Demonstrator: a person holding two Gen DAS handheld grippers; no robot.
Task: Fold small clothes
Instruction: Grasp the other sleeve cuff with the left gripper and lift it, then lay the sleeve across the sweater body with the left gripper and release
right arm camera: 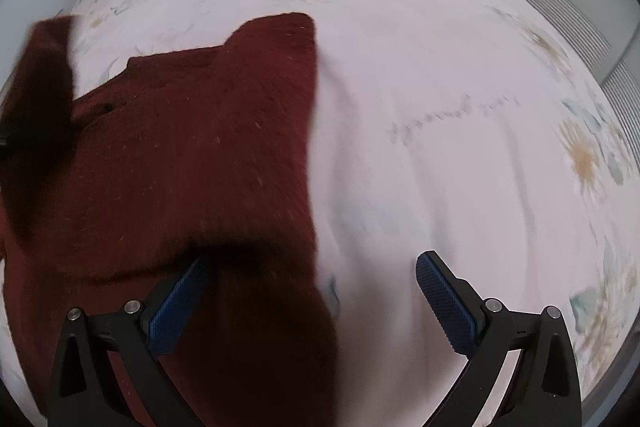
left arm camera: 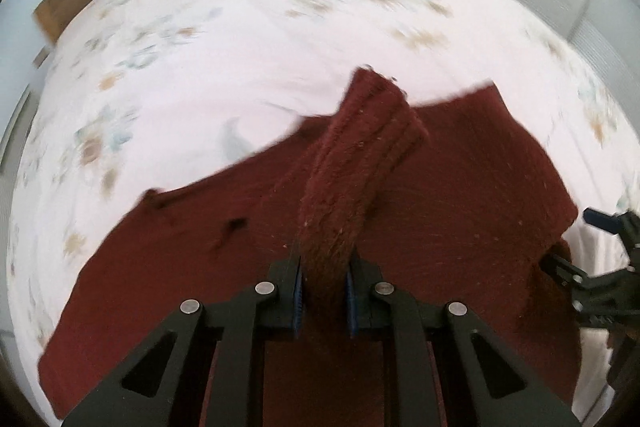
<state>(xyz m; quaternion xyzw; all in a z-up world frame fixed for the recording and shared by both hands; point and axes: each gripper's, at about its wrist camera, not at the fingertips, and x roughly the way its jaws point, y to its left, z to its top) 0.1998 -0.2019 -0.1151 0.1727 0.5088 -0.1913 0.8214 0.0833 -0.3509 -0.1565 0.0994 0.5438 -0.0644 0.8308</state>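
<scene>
The dark red knitted sweater [left arm camera: 460, 211] lies spread on the floral bedsheet [left arm camera: 240, 39], its sleeve [left arm camera: 360, 163] lifted toward twelve o'clock; soft, limp and fuzzy, it looks best gripped at cuffs or hems. The left gripper [left arm camera: 323, 291] pinches that sleeve; the right gripper [right arm camera: 312, 291], jaws spread wide, hovers over the sweater's edge at seven o'clock

The left claw [left arm camera: 323, 291] points forward and down, its two blue-padded fingers [left arm camera: 297, 293] drawn close together and clamped on a band of the sweater [left arm camera: 352, 163], which rises up between the pads. The right claw [right arm camera: 312, 303] stands wide apart, clamping nothing; its left pad [right arm camera: 176, 307] lies against the sweater's edge and its right pad [right arm camera: 444, 307] hangs over the bed [right arm camera: 440, 147]. In the left wrist view the right claw [left arm camera: 592, 267] shows at the far right edge, beside the sweater.
</scene>
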